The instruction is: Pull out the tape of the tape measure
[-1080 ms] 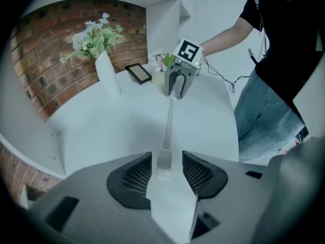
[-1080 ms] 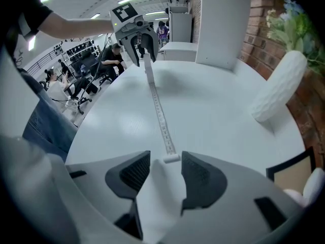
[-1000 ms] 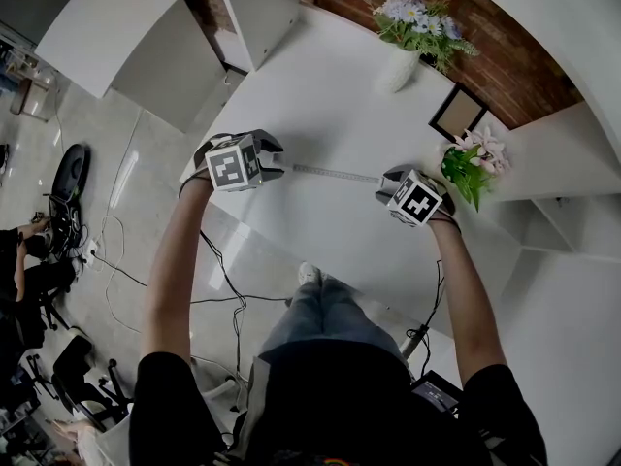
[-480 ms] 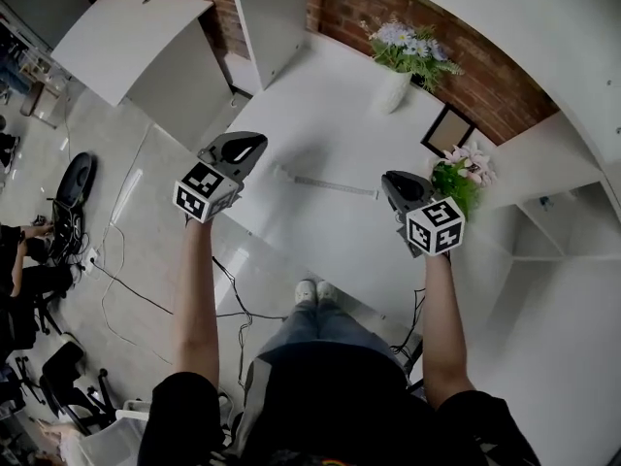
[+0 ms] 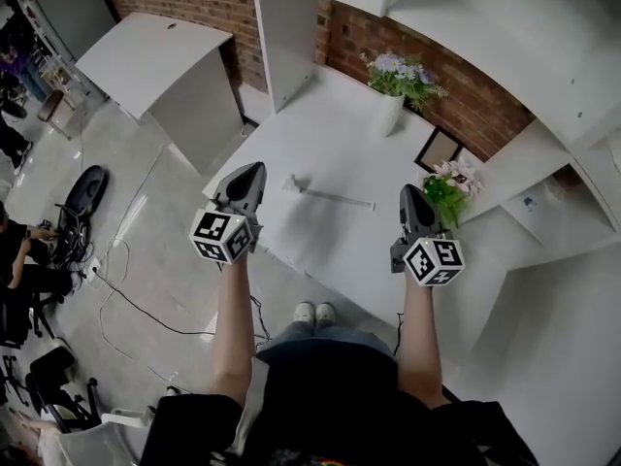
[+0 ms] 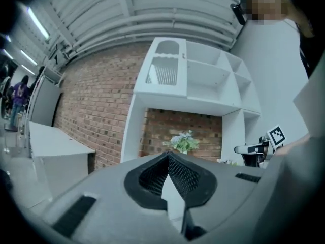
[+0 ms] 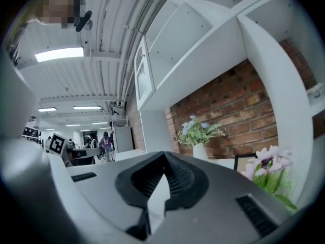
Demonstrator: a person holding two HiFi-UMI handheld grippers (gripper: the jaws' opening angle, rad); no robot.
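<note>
The tape measure lies on the white table (image 5: 320, 241) in the head view, with its small pale case (image 5: 290, 183) at the left. Its tape (image 5: 335, 198) is drawn out to the right. Both grippers hang well above the table and point level, apart from the tape measure. My left gripper (image 5: 252, 173) is near the case end and my right gripper (image 5: 409, 196) near the tape's free end. Both pairs of jaws have just been closing and hold nothing. The meshed tips meet in the left gripper view (image 6: 167, 154) and in the right gripper view (image 7: 163, 154).
At the table's back stand a white vase of flowers (image 5: 389, 113), a dark picture frame (image 5: 438, 149) and a pink-flowered plant (image 5: 447, 191). White shelving (image 5: 543, 37) rises behind against brick. A second white desk (image 5: 155, 51) is at left; cables and chairs lie on the floor.
Both grippers have risen from the two ends of the tape measure and turned from pointing down to level. Their jaws have closed empty. The tape measure stays stretched out on the table.
</note>
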